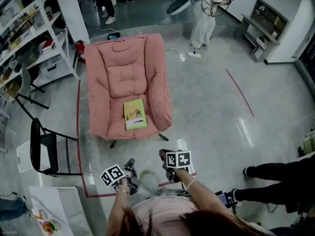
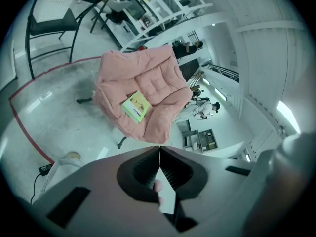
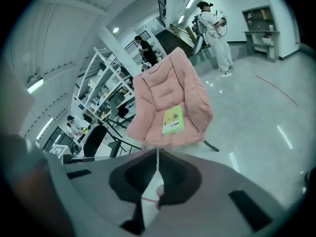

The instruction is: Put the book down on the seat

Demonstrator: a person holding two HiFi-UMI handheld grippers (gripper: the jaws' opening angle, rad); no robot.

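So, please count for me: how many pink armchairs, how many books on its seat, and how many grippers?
Pink armchair: 1
Book: 1
Grippers: 2, the left gripper and the right gripper
Total: 4

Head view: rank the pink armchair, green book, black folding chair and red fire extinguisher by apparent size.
1. pink armchair
2. black folding chair
3. green book
4. red fire extinguisher, though it stands farther from the camera, so its true rank against the book is unsure.
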